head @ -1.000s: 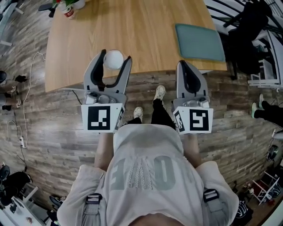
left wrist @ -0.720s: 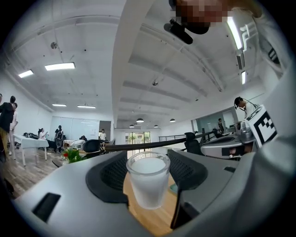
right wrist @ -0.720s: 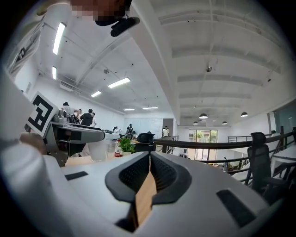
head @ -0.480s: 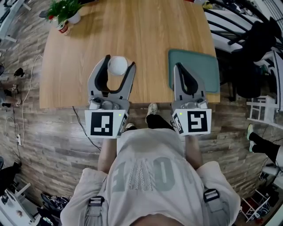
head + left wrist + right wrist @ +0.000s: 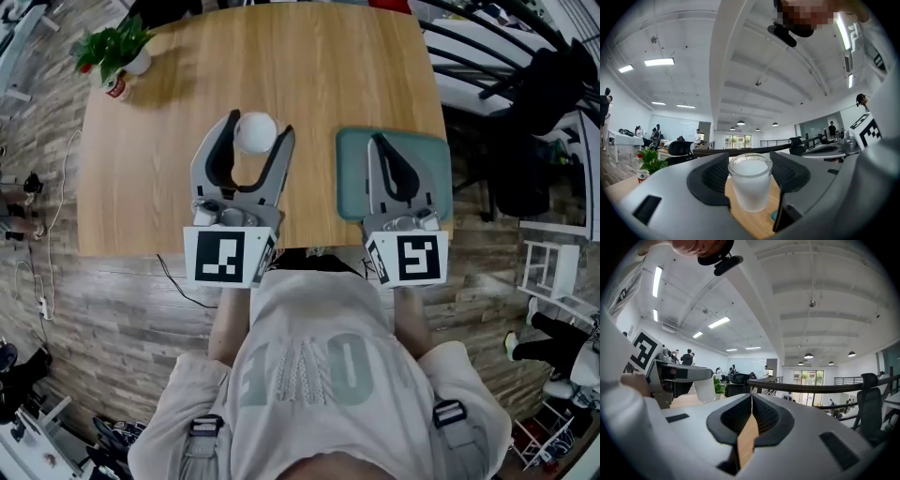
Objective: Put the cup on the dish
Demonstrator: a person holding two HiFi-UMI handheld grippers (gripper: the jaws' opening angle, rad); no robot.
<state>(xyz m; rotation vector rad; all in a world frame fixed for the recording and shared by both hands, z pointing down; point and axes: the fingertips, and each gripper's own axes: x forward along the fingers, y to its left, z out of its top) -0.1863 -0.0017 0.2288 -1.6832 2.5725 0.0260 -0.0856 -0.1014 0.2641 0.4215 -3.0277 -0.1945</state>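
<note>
A frosted white cup [image 5: 254, 132] stands upright between the jaws of my left gripper [image 5: 258, 127], which is shut on it above the wooden table [image 5: 309, 66]. In the left gripper view the cup [image 5: 750, 183] fills the gap of the left gripper [image 5: 750, 174], with table wood below it. The dish [image 5: 427, 178] is a flat teal rounded square at the table's right front. My right gripper [image 5: 378, 142] is shut with nothing in it and hovers over the dish's left half. In the right gripper view the right gripper [image 5: 751, 401] shows only a thin slit, and the cup [image 5: 704, 389] appears at the left.
A small potted plant [image 5: 111, 56] stands at the table's far left corner, also seen as the plant [image 5: 649, 161] in the left gripper view. The table's front edge runs just before the grippers' marker cubes. Chairs and dark frames crowd the floor at the right.
Both grippers have moved forward from the table's front edge to over the table. The left one still carries the cup, and the right one now hangs over the dish.
</note>
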